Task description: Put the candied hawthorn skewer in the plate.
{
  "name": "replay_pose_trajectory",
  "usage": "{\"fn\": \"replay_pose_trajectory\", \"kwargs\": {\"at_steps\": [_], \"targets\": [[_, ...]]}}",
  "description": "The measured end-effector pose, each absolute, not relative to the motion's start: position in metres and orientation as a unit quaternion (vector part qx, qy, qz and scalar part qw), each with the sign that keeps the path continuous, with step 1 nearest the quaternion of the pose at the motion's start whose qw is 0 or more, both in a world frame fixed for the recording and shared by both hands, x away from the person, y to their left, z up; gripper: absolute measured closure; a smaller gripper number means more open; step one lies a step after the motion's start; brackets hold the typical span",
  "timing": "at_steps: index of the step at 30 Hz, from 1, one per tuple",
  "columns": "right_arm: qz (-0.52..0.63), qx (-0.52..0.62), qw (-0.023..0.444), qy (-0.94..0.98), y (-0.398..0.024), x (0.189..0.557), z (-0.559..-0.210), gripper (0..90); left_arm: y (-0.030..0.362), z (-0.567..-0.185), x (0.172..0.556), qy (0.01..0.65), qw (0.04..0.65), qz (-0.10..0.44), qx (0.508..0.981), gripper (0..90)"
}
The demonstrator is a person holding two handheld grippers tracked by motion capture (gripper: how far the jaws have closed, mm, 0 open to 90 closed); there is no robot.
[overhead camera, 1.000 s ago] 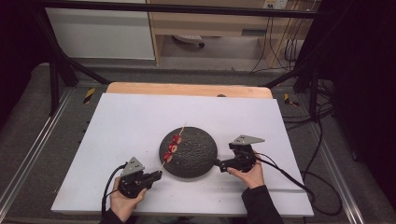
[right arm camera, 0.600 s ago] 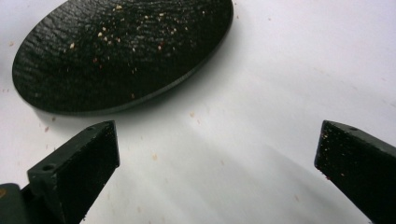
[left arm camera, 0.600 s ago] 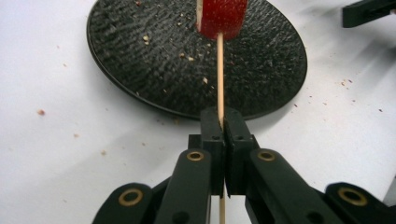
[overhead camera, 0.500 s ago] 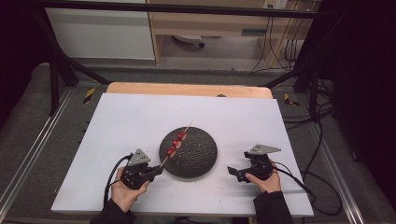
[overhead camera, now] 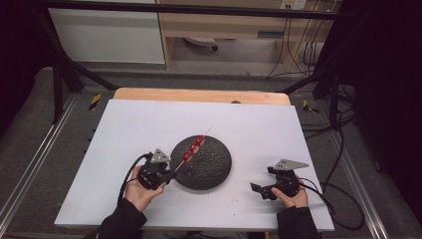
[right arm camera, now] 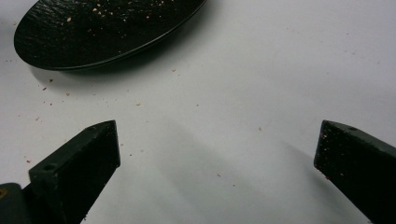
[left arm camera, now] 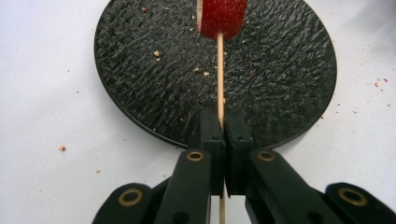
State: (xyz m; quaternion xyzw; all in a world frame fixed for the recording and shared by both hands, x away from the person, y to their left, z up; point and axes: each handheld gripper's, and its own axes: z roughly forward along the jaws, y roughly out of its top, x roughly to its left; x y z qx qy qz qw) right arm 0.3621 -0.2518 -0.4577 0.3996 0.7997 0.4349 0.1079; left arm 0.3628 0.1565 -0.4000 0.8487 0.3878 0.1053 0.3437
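A thin wooden skewer [overhead camera: 195,146] with three red fruit pieces [overhead camera: 193,148] slants over a round black textured plate [overhead camera: 214,169] in the middle of the white table. My left gripper [overhead camera: 170,176], at the plate's left rim, is shut on the skewer's lower end. In the left gripper view the stick [left arm camera: 220,77] runs up from the closed jaws to a red fruit piece [left arm camera: 222,16] above the plate [left arm camera: 140,70]. My right gripper [overhead camera: 259,190] rests on the table to the right of the plate, open and holding nothing, with bare table between its fingertips [right arm camera: 93,149].
Small crumbs dot the plate [right arm camera: 70,32] and the white table top [overhead camera: 149,124] around it. A wooden strip [overhead camera: 199,94] edges the table's far side. Cables [overhead camera: 338,199] trail off the table at the right. Black frame bars stand at the back.
My right gripper has pulled away from the plate's right edge toward the near right of the table. The left gripper has moved closer to the plate with the skewer, which now lies further over the plate.
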Motion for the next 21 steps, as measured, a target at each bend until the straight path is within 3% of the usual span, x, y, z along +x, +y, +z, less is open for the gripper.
{"fn": "replay_pose_trajectory", "kwargs": {"at_steps": [21], "targets": [[0.442,0.402,0.106,0.795,-0.256,0.358,-0.458,1.1,0.132,-0.409,0.387,0.396,0.253,0.096,0.878,88.1]]}}
